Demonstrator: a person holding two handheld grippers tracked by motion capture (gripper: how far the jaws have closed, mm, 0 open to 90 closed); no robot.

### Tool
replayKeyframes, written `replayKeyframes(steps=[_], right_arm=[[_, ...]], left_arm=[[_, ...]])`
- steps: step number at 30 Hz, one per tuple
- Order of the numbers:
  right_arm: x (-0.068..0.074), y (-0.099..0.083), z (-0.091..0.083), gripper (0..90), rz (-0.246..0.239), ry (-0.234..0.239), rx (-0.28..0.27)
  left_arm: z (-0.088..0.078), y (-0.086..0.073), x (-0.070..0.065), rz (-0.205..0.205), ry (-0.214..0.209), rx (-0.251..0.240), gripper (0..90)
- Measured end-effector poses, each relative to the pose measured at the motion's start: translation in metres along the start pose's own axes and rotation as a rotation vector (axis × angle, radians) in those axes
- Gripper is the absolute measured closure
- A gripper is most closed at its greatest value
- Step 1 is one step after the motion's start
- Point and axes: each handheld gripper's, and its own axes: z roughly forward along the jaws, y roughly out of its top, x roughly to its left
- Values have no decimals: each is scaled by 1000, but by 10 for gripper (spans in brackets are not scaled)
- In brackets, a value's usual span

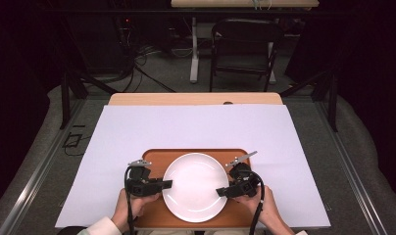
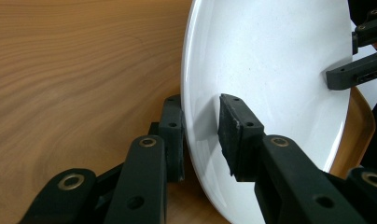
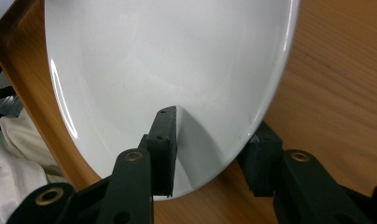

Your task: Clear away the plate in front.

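On wooden tray [image 1: 152, 159], white plate [image 1: 195, 186] centred. Plate's left rim straddled by left gripper [image 2: 200, 128], jaws parted, one above, one below. Opposite rim likewise straddled by right gripper [image 3: 214, 140], not clamped.

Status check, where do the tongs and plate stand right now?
Left tongs and right tongs straddle opposite plate rims, not clamped. Plate on wooden tray. Nothing in the way.

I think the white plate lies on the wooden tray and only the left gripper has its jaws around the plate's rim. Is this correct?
Not quite: both grippers straddle the rim. The white plate does lie on the wooden tray, and the left gripper has its jaws around the rim, but the right gripper does too, as the right gripper view shows.
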Motion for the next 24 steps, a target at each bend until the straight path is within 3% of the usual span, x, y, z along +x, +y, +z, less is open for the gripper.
replayKeyframes(steps=[13, 24], right_arm=[[3, 1, 4, 562, -12, -19, 36], [7, 2, 7, 522, -30, -50, 47]], left_arm=[[3, -1, 2, -8, -4, 41, 697], [4, -2, 0, 1, 17, 56, 682]])
